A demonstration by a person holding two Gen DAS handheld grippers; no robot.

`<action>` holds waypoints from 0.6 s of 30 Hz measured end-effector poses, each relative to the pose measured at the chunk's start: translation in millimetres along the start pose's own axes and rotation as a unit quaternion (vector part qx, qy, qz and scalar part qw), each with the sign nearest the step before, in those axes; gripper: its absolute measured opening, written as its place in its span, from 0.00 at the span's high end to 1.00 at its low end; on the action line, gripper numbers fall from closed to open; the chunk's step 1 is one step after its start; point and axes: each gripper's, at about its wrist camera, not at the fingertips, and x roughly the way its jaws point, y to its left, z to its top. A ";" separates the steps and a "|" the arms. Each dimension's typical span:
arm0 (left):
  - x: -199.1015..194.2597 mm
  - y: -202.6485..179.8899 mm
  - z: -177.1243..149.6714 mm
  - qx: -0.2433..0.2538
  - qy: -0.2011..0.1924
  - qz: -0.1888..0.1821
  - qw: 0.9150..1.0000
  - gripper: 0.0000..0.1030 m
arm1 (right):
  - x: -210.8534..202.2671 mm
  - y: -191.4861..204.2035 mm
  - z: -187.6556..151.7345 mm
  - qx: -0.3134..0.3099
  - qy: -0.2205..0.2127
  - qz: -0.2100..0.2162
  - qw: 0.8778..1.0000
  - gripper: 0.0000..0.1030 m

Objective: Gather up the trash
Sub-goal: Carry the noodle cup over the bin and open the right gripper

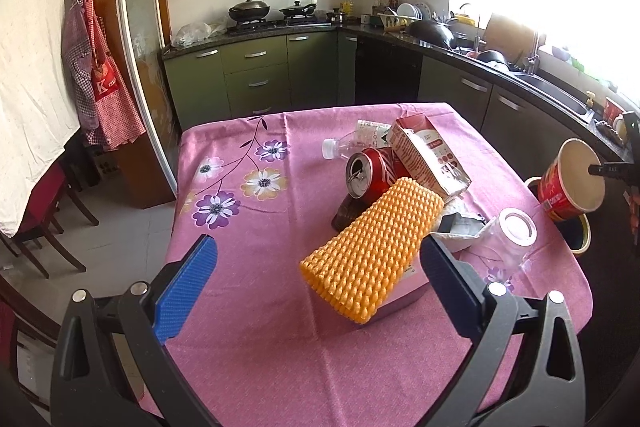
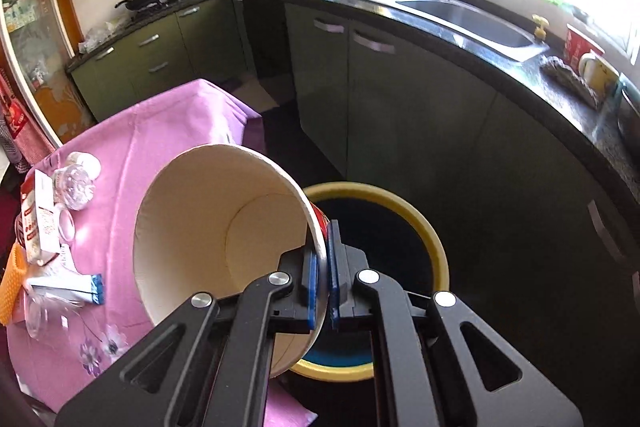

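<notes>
Step in hand: transfer of one item to the bin. The right gripper (image 2: pixel 324 283) is clenched on the rim wall of the red-and-white paper noodle cup (image 2: pixel 216 227), one blue pad inside the wall and one outside. In the right wrist view the cup fills the centre of the frame, tilted with its mouth toward the left. Its lower right edge overlaps the yellow-rimmed round waste bin (image 2: pixel 436 247), which stands on the dark floor at lower centre, just beside the table edge. The left wrist view shows the same cup (image 1: pixel 572 183) at the right edge of the frame, above the bin (image 1: pixel 582 233).

The left gripper (image 1: pixel 320 279) is released, with its jaws spread wide and nothing between them. It hangs over the pink floral tablecloth (image 1: pixel 248 359) at the bottom of the frame.

Next move, as judged: bring the cup fully over the bin mouth, then part the jaws. The cup is wide against the opening, so poor centring could catch it on the rim.

Remaining on the cloth: the red drink can (image 1: pixel 370 173), red-and-white carton (image 1: pixel 428 155), clear plastic bottle (image 1: pixel 352 143) and orange knobbly sponge (image 1: pixel 372 247).
</notes>
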 end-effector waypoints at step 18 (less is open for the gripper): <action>15.3 -29.7 5.4 0.036 0.015 -0.039 0.998 0.06 | 118.8 -70.8 -32.4 0.057 0.141 -0.034 0.988 0.70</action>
